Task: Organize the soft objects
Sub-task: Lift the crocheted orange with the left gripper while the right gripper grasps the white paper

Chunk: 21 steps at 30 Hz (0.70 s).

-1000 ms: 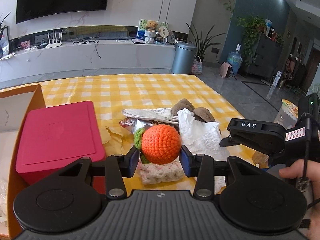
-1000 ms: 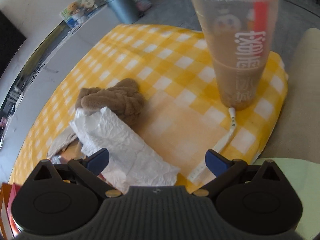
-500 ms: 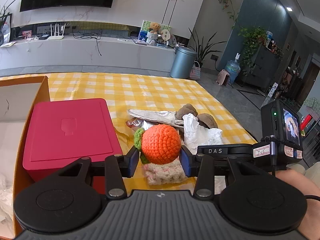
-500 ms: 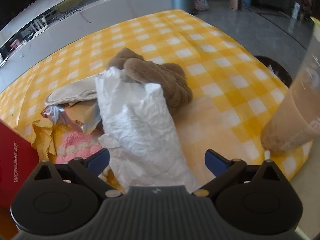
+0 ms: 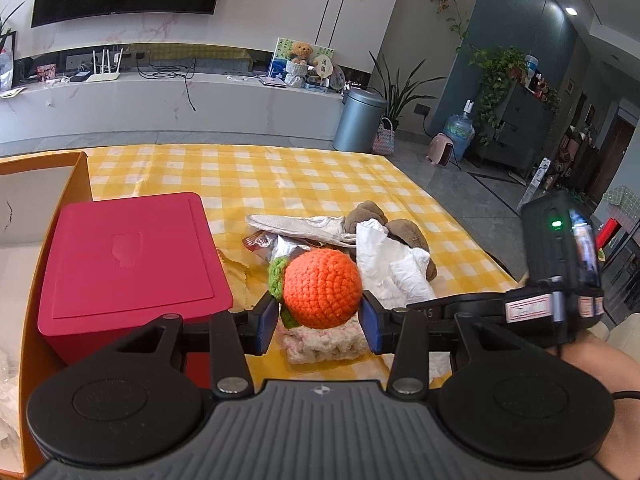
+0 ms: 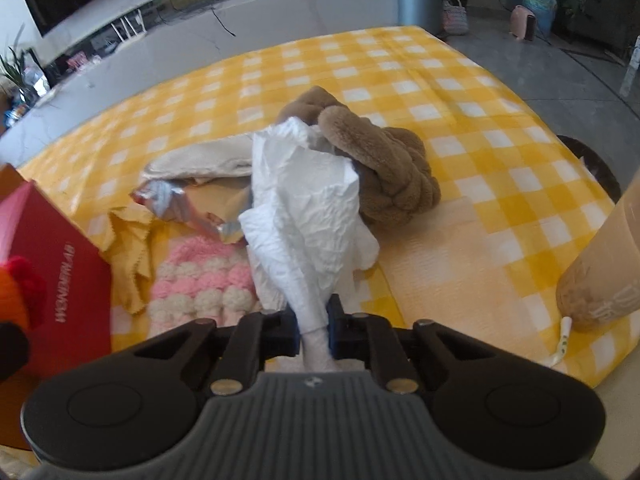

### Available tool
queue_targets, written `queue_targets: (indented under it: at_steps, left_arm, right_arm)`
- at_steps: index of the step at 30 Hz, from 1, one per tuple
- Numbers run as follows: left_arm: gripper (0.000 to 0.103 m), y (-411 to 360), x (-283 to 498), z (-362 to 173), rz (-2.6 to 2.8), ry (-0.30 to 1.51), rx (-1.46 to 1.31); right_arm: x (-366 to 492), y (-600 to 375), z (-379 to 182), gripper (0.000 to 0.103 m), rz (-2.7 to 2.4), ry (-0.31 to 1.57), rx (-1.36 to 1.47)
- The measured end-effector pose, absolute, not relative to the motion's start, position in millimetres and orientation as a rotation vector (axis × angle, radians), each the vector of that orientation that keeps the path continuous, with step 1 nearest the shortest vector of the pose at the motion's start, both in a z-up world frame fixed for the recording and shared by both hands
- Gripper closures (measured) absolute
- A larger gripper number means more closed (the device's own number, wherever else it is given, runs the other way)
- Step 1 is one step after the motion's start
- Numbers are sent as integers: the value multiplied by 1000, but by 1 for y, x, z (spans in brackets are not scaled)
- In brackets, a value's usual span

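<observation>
Right wrist view: right gripper (image 6: 313,334) jaws closing, pinching crumpled white tissue (image 6: 316,216). Left gripper (image 5: 320,318), half-open, clamps a crocheted orange (image 5: 322,288).

Cup (image 6: 604,264) cut off by frame edge.

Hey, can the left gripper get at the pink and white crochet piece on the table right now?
Probably not: the left gripper is shut on the orange crochet ball, which sits right over the pink and white crochet piece.
</observation>
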<state>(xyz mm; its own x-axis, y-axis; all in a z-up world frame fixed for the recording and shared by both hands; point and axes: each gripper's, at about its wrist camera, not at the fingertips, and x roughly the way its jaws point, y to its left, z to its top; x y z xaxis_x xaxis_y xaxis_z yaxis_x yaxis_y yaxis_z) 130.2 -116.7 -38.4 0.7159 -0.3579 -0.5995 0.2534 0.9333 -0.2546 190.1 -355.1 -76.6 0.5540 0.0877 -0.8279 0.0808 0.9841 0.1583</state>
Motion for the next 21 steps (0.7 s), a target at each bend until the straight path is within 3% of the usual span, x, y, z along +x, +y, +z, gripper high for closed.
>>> queue_targets:
  at_steps: [10, 21]
  left_arm:
    - [54, -116, 124, -32, -356, 683, -181]
    - [54, -109, 114, 8, -367, 640, -179]
  right_arm:
    - [135, -355, -8, 95, 224, 667, 352]
    - [116, -370, 22, 95, 372, 463, 561]
